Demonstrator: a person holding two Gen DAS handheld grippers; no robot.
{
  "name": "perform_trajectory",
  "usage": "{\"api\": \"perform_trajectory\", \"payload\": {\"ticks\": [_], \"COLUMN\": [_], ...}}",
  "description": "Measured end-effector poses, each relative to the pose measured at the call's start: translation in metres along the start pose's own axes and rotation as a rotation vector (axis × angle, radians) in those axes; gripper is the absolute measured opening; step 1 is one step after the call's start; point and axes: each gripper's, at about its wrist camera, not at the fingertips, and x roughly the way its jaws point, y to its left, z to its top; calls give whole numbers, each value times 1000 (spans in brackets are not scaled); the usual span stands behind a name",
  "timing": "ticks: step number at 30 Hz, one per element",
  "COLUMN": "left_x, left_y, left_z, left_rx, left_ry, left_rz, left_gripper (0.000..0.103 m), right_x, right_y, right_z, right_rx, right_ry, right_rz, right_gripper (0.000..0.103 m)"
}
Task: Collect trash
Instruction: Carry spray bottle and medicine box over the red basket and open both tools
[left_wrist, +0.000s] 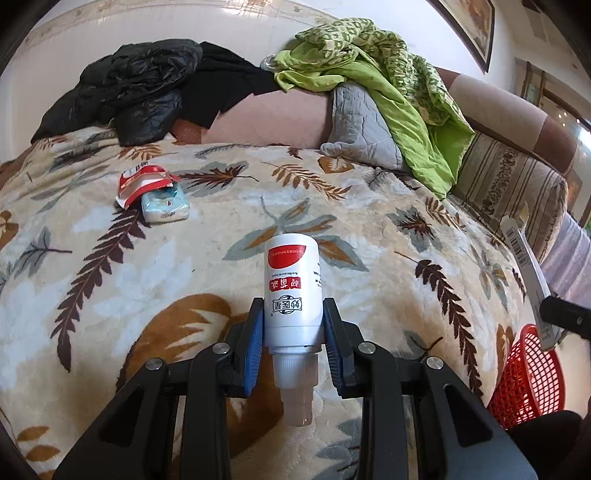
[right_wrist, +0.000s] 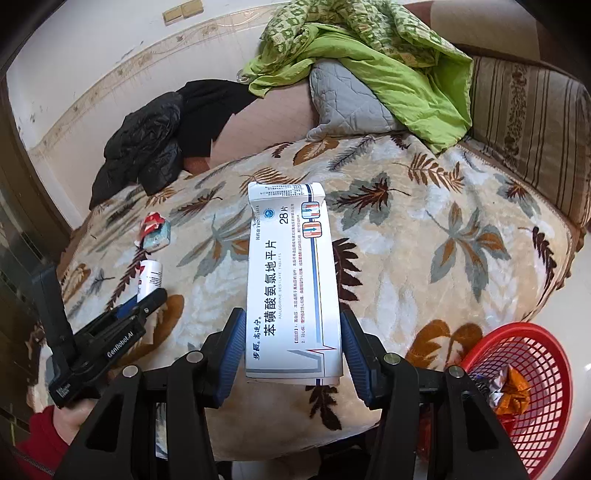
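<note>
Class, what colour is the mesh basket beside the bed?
The basket is red, clearest in the right wrist view.

Wrapper (left_wrist: 142, 182) on tissue pack (left_wrist: 166, 206) on blanket (left_wrist: 369, 229) — basket (right_wrist: 517, 387) beside the bed's edge, clothes (left_wrist: 147, 88) behind.

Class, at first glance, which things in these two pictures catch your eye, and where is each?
A white pill box held in the right gripper, above the leaf-patterned blanket. A white spray bottle is clamped in the left gripper. A red basket sits lower right.
</note>
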Motion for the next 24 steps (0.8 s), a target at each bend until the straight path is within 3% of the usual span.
{"api": "perform_trajectory", "payload": {"ticks": [13,24], "left_x": [-6,-25], "left_y": [1,-28], "left_z": [2,5], "left_rx": [-16,21], "left_ry": [-13,-60], "left_rz": [-20,-52], "left_gripper": [29,29], "right_x": [0,0], "right_y": [2,0], "right_z": [-1,-1], "right_rx": [-4,82], "right_ry": [-5,-41], "right_rz": [-4,132], "right_gripper": [55,55]}}
